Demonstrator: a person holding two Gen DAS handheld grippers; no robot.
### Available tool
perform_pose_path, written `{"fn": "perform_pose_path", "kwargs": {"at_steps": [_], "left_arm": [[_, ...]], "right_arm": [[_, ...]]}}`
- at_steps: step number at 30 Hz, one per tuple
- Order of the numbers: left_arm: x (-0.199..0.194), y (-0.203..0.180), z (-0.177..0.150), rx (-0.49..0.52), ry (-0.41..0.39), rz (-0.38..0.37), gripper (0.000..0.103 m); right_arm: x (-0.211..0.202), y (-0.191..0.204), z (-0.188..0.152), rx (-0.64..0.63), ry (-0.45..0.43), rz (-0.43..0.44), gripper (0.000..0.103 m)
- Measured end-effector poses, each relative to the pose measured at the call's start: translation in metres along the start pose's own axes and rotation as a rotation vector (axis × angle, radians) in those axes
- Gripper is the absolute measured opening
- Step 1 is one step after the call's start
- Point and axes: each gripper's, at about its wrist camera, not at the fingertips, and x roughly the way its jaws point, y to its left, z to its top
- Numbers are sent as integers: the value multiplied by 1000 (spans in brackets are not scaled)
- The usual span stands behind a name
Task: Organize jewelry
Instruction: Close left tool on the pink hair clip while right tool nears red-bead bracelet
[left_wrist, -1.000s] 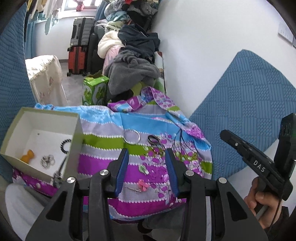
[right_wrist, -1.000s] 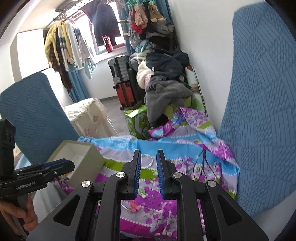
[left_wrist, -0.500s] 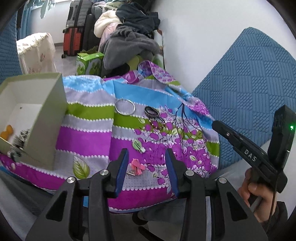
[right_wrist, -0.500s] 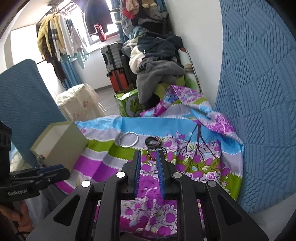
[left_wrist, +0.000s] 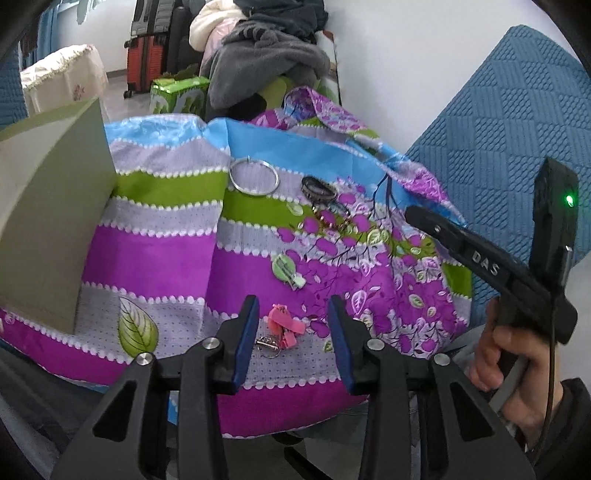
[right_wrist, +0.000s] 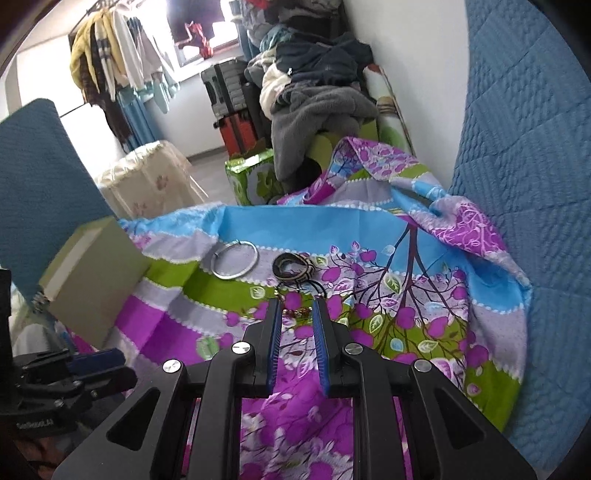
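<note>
Jewelry lies on a striped floral cloth (left_wrist: 166, 258): a silver bangle (left_wrist: 254, 180), a dark woven bracelet (left_wrist: 318, 187), a thin beaded chain (left_wrist: 332, 221), a green leaf clip (left_wrist: 288, 271) and a pink bow clip (left_wrist: 284, 325) with a small metal ring. My left gripper (left_wrist: 291, 314) hovers just over the pink clip; its jaws are closing, the clip shows between them and the pads stay apart from it. My right gripper (right_wrist: 295, 310) is nearly shut and holds nothing. It points at the chain (right_wrist: 299, 312), just short of the bracelet (right_wrist: 293, 266) and bangle (right_wrist: 234, 260).
A pale green box (left_wrist: 48, 221) stands on the cloth's left side, its inside hidden. Blue quilted cushions (left_wrist: 498, 129) flank the cloth along a white wall. Piled clothes (right_wrist: 317, 99), suitcases and a green carton (right_wrist: 251, 177) sit behind. A hand (left_wrist: 517, 362) holds the right gripper.
Both grippers have sunk toward the cloth and tilted further down. In the left wrist view the pink clip has come up between the fingers, and the box's inside has slid out of sight.
</note>
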Motion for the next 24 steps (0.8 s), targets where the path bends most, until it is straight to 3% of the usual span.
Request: {"fn": "perform_pose_path", "kwargs": {"at_steps": [5,14,16,24], "left_arm": [[19,3,-5,-11,44,21,31],[39,8,-7,-35,80,36,29],[42,8,-8,-29,85,47,29],[53,10,-9,-36,104,49,23]], "right_arm": [[23,-9,0,11,45,20,15],[59,-17,-1,9,121,41,16],[64,-17,-1,9,128,47,26],[87,-15,3,-15,149,19,26]]}}
